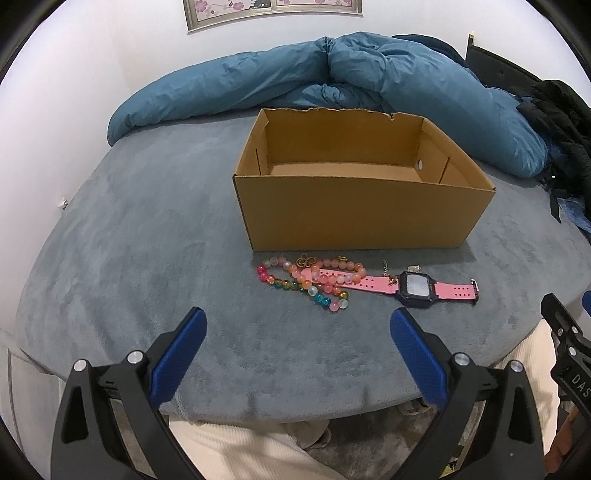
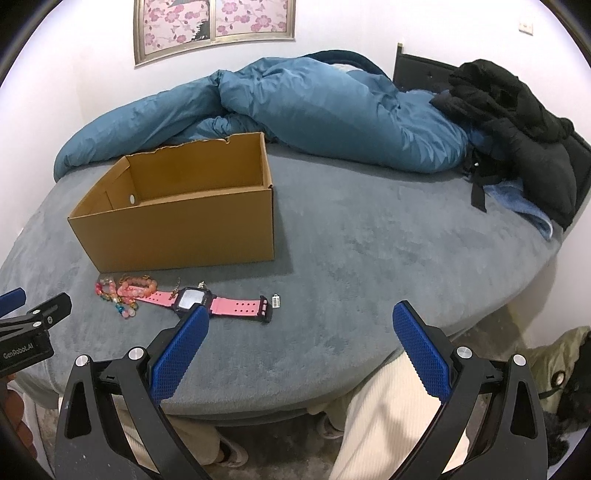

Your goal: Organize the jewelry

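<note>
An open cardboard box (image 1: 354, 214) (image 2: 177, 225) stands on the grey bed, nothing visible inside it. In front of it lie a multicoloured bead bracelet (image 1: 295, 284) (image 2: 123, 308), a pink bead bracelet (image 1: 332, 271) (image 2: 136, 288) with small gold charms, and a pink-strapped watch (image 1: 413, 286) (image 2: 192, 299). A small silver charm (image 2: 276, 301) lies by the strap end. My left gripper (image 1: 297, 325) hovers open just short of the bracelets. My right gripper (image 2: 297, 321) is open, its left finger (image 2: 184, 343) overlapping the watch in view.
A rumpled blue duvet (image 1: 332, 81) (image 2: 314, 107) lies behind the box, with black clothing (image 2: 517, 122) at the far right. The bed's front edge (image 1: 295, 410) is near, with the person's cream trousers (image 2: 388, 406) below. A framed flower picture (image 2: 214, 26) hangs on the wall.
</note>
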